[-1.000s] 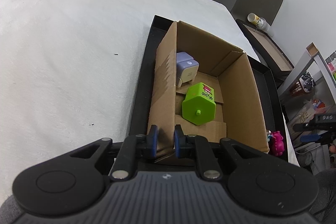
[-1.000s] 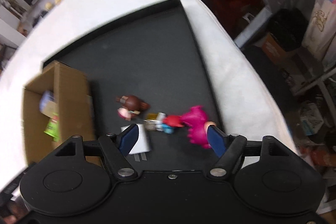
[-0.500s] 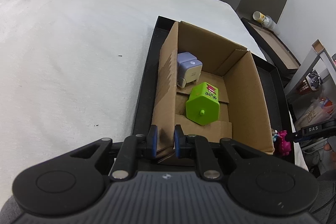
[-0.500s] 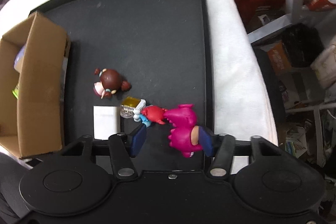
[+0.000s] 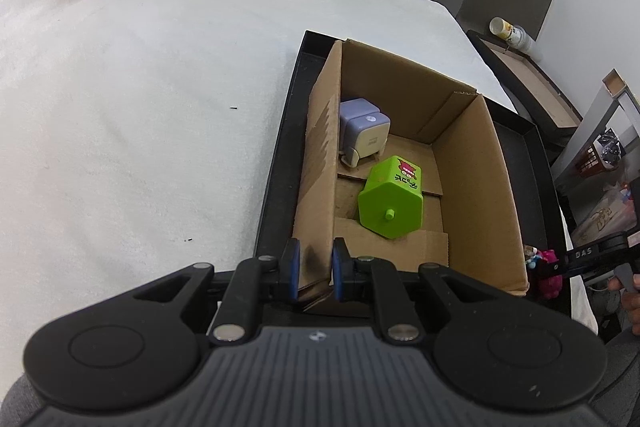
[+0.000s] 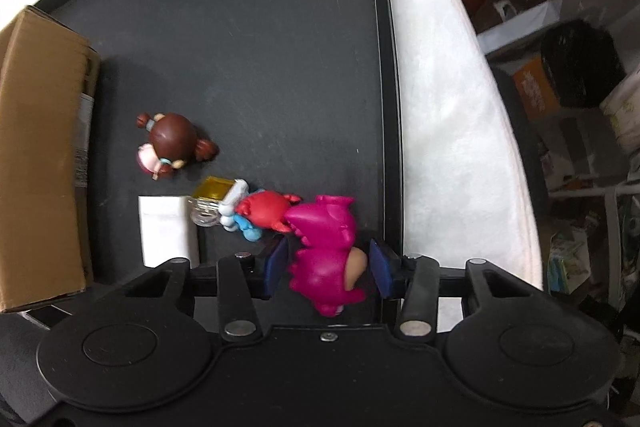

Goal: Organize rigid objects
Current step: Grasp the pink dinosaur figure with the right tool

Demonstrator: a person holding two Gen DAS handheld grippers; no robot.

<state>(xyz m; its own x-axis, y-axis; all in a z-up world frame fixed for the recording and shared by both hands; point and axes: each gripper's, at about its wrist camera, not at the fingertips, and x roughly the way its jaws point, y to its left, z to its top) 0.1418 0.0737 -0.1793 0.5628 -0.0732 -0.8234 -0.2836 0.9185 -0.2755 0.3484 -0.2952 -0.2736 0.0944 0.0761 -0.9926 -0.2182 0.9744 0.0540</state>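
The pink toy (image 6: 326, 251) lies on the black tray (image 6: 260, 27), between the right gripper's (image 6: 328, 263) spread blue pads (image 6: 276, 263). The left pad is just beside it; a gap shows at the right pad, so the jaws are open around it, not clamped. Just ahead and left of the fingers, a red figure (image 6: 266, 213) touches the pink toy, with a yellow block (image 6: 212, 189), a white card (image 6: 168, 231) and a brown-haired doll (image 6: 172, 143) further left. The left gripper (image 5: 314, 269) pinches the near corner of the cardboard box (image 5: 472, 163) wall between its pads. Ahead of these fingers, inside the box, lie a green toy (image 5: 392, 203) and, beyond it, a lilac one (image 5: 364, 135). The tray sits on a white cloth (image 5: 140, 107).
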